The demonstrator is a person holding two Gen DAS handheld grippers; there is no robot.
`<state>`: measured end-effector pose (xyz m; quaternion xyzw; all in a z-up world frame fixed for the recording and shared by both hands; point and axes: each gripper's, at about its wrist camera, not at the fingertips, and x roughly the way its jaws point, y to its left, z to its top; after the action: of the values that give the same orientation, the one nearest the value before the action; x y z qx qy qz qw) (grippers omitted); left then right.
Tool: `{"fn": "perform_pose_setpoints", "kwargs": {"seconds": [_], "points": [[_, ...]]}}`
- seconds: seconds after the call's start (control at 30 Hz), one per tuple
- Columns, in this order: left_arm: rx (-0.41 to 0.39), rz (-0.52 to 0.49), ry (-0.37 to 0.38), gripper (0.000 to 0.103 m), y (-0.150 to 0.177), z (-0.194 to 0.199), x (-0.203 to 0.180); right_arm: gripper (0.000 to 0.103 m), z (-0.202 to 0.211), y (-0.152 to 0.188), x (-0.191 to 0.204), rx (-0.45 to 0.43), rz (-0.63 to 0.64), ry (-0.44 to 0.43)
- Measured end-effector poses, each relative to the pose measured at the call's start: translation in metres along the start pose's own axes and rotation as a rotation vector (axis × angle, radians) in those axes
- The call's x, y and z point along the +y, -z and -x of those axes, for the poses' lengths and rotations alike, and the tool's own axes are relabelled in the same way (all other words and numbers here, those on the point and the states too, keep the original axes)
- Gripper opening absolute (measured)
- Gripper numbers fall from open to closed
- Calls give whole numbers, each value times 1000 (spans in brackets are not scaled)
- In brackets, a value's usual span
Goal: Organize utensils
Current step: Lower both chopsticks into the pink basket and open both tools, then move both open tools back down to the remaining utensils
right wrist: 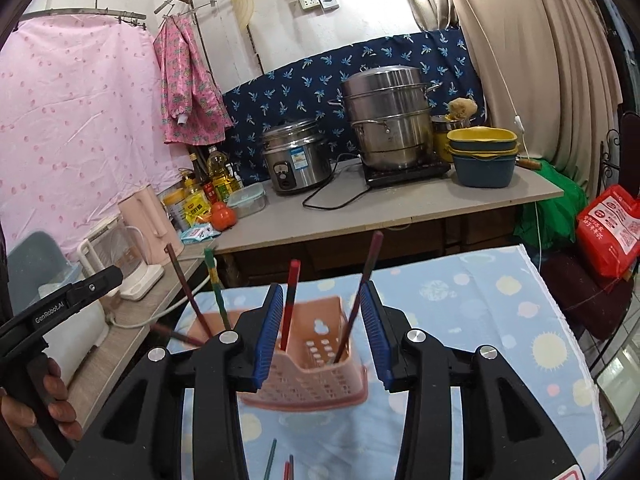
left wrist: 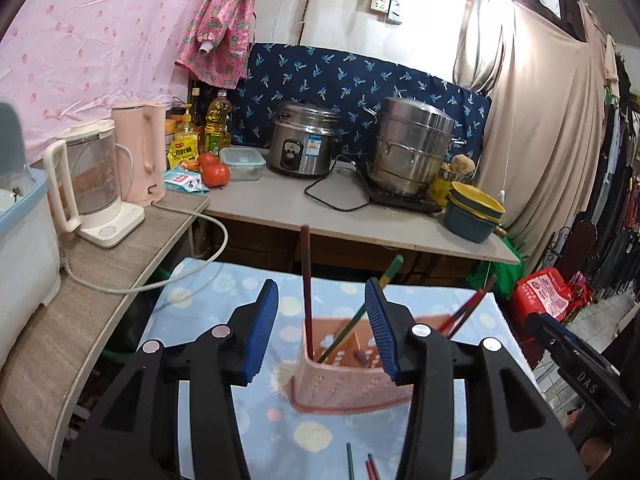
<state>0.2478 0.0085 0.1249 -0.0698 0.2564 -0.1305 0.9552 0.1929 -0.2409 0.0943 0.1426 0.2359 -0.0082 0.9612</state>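
Both grippers' jaws gape, released, before pink slotted holder (right wrist: 316, 376) bristling with slanted chopsticks (right wrist: 289, 308).

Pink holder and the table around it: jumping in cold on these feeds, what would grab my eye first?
The pink utensil holder stands on the dotted blue cloth, framed between both open grippers, left gripper and right gripper, with several chopsticks leaning out of it. A few loose chopsticks lie on the cloth nearer the cameras. Behind, the steel steamer pot and rice cooker dominate the counter.
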Motion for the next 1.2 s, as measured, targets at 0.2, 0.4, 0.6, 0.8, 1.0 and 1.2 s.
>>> {"fn": "perform_pose_setpoints", "kwargs": {"seconds": [0.2, 0.4, 0.6, 0.8, 1.0, 1.2], "points": [[33, 0, 0, 43, 28, 17, 1, 39, 21, 27, 0, 35, 20, 4], [91, -14, 12, 43, 63, 30, -2, 39, 41, 59, 9, 76, 67, 8], [192, -18, 19, 43, 115, 34, -2, 39, 55, 99, 12, 141, 96, 20], [296, -33, 19, 43, 167, 38, -4, 39, 63, 140, 6, 228, 86, 30], [398, -53, 40, 43, 215, 45, -12, 39, 72, 182, 2, 311, 97, 47], [464, -84, 57, 43, 248, 52, -23, 39, 81, 216, -4, 377, 77, 44]]}}
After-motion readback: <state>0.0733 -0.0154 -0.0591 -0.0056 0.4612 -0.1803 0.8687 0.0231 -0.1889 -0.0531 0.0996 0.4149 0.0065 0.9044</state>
